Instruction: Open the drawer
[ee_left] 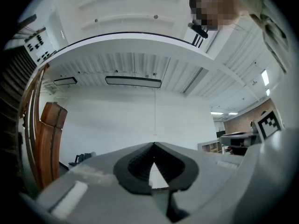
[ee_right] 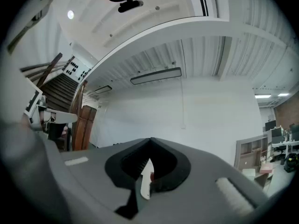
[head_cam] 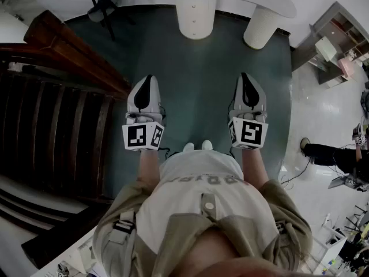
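Note:
No drawer shows in any view. In the head view, my left gripper (head_cam: 148, 78) and right gripper (head_cam: 245, 75) are held side by side in front of my body, above a dark green floor (head_cam: 196, 91). Both point away from me, toward a white wall. In the left gripper view, the left gripper (ee_left: 153, 145) has its jaws closed tip to tip, with nothing between them. The right gripper (ee_right: 149, 140) is shut too in the right gripper view, and it holds nothing.
A dark wooden staircase (head_cam: 52, 126) with a banister runs along my left. Two white round pillars (head_cam: 196, 16) stand ahead, and an office chair (head_cam: 104, 2) sits at the far left. A shelf unit (head_cam: 334, 45) and another person's leg (head_cam: 328, 154) are on the right.

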Tool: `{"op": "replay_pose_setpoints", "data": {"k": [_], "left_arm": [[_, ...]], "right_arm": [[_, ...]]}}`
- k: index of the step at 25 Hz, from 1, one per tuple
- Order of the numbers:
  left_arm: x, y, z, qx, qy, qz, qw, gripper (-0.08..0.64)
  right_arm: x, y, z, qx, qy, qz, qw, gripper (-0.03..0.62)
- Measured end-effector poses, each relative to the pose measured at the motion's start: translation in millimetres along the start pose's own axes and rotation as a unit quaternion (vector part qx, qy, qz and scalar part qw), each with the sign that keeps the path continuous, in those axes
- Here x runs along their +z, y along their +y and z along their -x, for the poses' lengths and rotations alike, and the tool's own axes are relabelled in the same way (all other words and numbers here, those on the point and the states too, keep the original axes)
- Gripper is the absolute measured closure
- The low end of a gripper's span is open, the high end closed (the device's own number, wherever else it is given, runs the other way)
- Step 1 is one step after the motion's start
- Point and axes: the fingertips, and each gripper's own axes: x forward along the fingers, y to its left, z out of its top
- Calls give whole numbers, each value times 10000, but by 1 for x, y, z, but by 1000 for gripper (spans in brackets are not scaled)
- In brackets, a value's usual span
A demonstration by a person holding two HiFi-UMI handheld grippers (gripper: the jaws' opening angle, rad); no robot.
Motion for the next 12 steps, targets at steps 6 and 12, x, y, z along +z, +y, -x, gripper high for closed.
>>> {"op": "replay_pose_setpoints", "data": {"k": [6,12], "left_arm": [[0,2,0,17,-28,4,10000,554],[-2,7,2,48,-7,18,10000,554]], "right_arm": [[2,0,-3,-5,-47,7,10000,594],[1,5,-3,33,-46,36,10000,594]]}}
